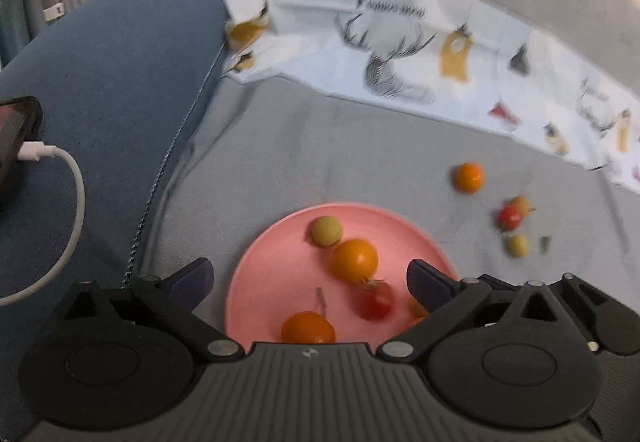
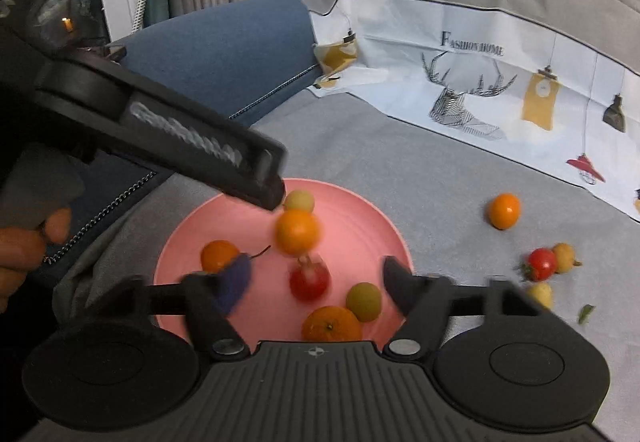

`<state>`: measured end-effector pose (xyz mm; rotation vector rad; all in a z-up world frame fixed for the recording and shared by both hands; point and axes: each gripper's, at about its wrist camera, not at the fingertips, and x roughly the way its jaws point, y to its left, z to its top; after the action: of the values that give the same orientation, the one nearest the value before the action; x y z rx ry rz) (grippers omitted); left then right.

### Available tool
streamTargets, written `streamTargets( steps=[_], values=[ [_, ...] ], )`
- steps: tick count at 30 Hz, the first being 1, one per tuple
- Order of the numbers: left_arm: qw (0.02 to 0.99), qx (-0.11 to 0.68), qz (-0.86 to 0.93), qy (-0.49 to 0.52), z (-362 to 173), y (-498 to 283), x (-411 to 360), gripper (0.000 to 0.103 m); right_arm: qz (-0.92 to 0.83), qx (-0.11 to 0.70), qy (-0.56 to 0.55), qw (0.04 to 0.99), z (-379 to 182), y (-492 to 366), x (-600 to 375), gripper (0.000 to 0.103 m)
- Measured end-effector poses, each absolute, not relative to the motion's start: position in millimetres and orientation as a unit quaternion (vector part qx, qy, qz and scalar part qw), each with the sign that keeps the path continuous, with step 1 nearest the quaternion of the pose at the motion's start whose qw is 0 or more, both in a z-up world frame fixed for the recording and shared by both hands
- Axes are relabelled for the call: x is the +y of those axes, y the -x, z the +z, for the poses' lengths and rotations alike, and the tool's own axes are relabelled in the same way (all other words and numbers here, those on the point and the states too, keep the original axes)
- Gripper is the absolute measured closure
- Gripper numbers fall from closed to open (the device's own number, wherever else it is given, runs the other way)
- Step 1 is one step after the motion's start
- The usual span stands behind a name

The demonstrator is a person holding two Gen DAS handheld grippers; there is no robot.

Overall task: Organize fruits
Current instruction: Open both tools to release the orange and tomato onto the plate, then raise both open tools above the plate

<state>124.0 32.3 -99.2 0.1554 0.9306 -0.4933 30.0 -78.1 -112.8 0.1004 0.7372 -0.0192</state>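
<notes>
A pink plate [image 1: 256,266] lies on a grey cloth and holds several small fruits: oranges, a green one [image 1: 327,230] and a red tomato [image 1: 375,300]. My left gripper [image 1: 310,274] hangs open over the plate, its pads touching nothing. In the right wrist view the plate [image 2: 360,217] sits under my right gripper [image 2: 316,278], also open. An orange [image 2: 298,232] and the red tomato [image 2: 309,280] look blurred there. To the right of the plate, an orange [image 2: 504,210], a tomato [image 2: 542,264] and pale fruits lie loose on the cloth.
A blue cushion [image 1: 112,81] borders the cloth on the left, with a phone [image 1: 16,137] and its white cable on it. A printed white cloth [image 2: 500,89] lies at the back. The left tool's finger [image 2: 224,157] and a person's hand [image 2: 24,250] cross the right wrist view.
</notes>
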Motion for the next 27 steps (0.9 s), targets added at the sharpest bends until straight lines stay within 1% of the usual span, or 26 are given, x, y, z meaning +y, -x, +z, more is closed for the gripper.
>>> streamTargets(
  steps=[2, 4, 9, 12, 16, 22, 27],
  values=[
    [0.855, 0.456, -0.238, -0.069, -96, -117, 36, 0.000, -0.019, 0.364, -0.058, 0.929, -107, -21, -79, 0.021],
    [0.853, 0.461, -0.234, -0.069, -92, -106, 42, 0.000, -0.030, 0.374, -0.074, 0.924, -101, -6, -80, 0.016],
    [0.858, 0.470, -0.195, -0.064, -80, -62, 70, 0.000, -0.058, 0.405, -0.119, 0.905, -89, 40, -77, 0.012],
    [0.857, 0.485, -0.170, -0.045, -78, -37, 93, 0.000, -0.067, 0.407, -0.120, 0.903, -78, 64, -69, 0.011],
    [0.859, 0.484, -0.160, -0.045, -74, -7, 112, 0.000, -0.072, 0.378, -0.080, 0.920, -53, 90, -54, 0.008],
    [0.879, 0.445, -0.166, -0.046, -50, 33, 120, 0.000, -0.082, 0.329, -0.065, 0.939, -21, 123, -41, 0.007],
    [0.892, 0.415, -0.168, -0.059, -34, 56, 117, 0.000, -0.089, 0.298, -0.060, 0.948, -5, 144, -38, 0.006]
  ],
)
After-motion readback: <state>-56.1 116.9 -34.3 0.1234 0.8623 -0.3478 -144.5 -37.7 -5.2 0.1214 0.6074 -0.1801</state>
